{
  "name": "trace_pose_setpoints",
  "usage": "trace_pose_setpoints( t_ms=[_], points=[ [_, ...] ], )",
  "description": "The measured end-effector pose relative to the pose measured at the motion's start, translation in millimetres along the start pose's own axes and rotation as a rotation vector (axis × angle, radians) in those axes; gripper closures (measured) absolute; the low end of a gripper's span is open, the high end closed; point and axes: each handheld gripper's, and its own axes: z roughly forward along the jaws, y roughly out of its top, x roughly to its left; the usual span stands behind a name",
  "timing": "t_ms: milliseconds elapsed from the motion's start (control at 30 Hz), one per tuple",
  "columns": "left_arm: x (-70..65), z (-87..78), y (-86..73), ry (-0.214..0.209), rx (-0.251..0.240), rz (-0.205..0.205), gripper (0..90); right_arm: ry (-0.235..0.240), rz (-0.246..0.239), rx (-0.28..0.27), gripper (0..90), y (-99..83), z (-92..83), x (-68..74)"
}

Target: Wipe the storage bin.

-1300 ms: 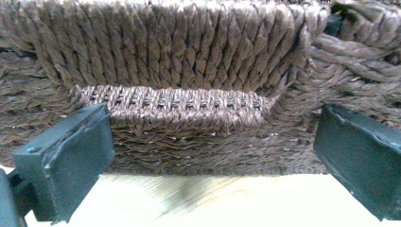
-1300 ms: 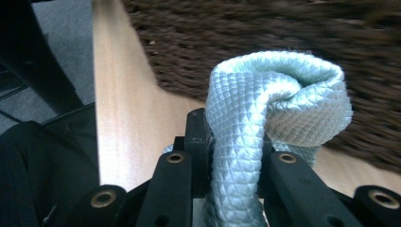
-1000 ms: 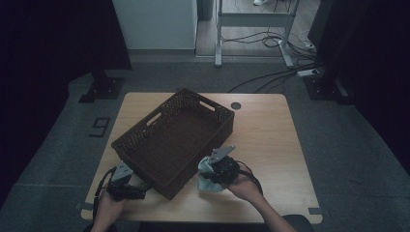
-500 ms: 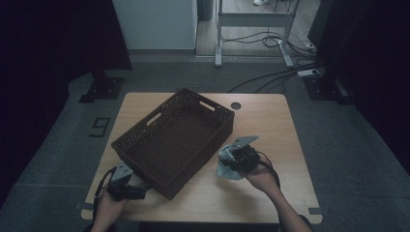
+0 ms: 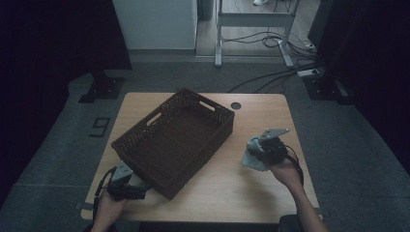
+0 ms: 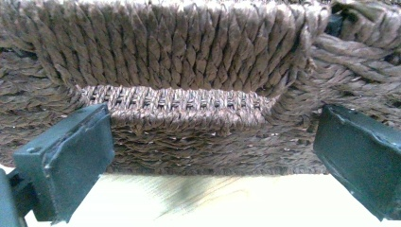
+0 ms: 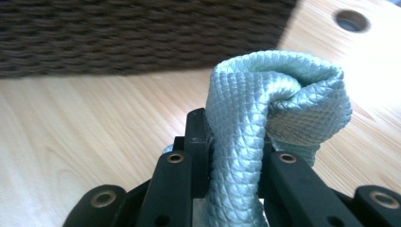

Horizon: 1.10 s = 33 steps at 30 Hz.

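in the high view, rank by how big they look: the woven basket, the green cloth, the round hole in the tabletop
1. woven basket, by far the largest.
2. green cloth, partly hidden by the right claw that pinches it.
3. round hole, the smallest.

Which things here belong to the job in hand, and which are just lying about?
In the job:
- pale green textured cloth, pinched in the right hand-held gripper
- dark brown woven basket, left hand-held gripper open at its corner

Lying about:
- round hole in the wooden table
- floor cables
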Motion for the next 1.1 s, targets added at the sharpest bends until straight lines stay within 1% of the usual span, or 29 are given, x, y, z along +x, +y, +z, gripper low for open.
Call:
trace_pose_setpoints(
  t_ms=[100, 233, 367, 500, 667, 733, 800, 833, 867, 1000, 1033, 1100],
  points=[
    [0.0, 0.0, 0.0, 0.000, 0.000, 0.000, 0.0, -0.030, 0.034, 0.000, 76.8, -8.8, -6.1, -11.9],
    [-0.1, 0.0, 0.0, 0.001, 0.000, -0.001, 0.0, -0.071, 0.065, 0.000, 76.5, -21.2, -13.1, -25.0],
    [-0.2, 0.2, -0.1, 0.001, -0.002, -0.003, 0.0, -0.094, 0.090, 0.012, 76.5, -36.3, -13.6, -34.2],
    [-0.2, 0.1, 0.0, 0.001, -0.001, -0.005, 0.0, -0.095, 0.120, 0.029, 76.0, -52.2, -5.8, -38.3],
    [-0.1, 0.0, 0.0, 0.002, 0.000, -0.006, 0.0, -0.079, 0.138, 0.076, 73.3, -72.0, 11.8, -38.6],
    [-0.1, 0.0, 0.0, 0.002, 0.000, -0.007, 0.0, -0.079, 0.141, 0.107, 71.1, -77.5, 17.8, -38.4],
    [0.0, 0.0, 0.0, 0.002, 0.000, -0.007, 0.0, -0.089, 0.145, 0.124, 67.9, -80.2, 19.9, -38.5],
    [0.0, 0.1, 0.0, 0.002, -0.001, -0.008, 0.0, -0.090, 0.146, 0.123, 66.2, -80.4, 19.6, -39.0],
    [0.2, 0.1, 0.0, 0.002, -0.002, -0.009, 0.0, -0.094, 0.151, 0.115, 63.5, -80.1, 17.9, -39.6],
    [0.2, 0.3, 0.0, 0.002, -0.003, -0.012, 0.0, -0.109, 0.166, 0.082, 46.0, -77.1, 10.8, -41.3],
    [0.5, 0.4, 0.0, 0.004, -0.003, -0.011, 0.0, -0.111, 0.168, 0.068, 43.1, -76.5, 9.1, -41.4],
    [1.5, 0.8, 0.1, 0.002, -0.002, -0.024, 0.0, -0.108, 0.175, 0.047, 35.7, -74.8, 5.4, -42.4]
  ],
)
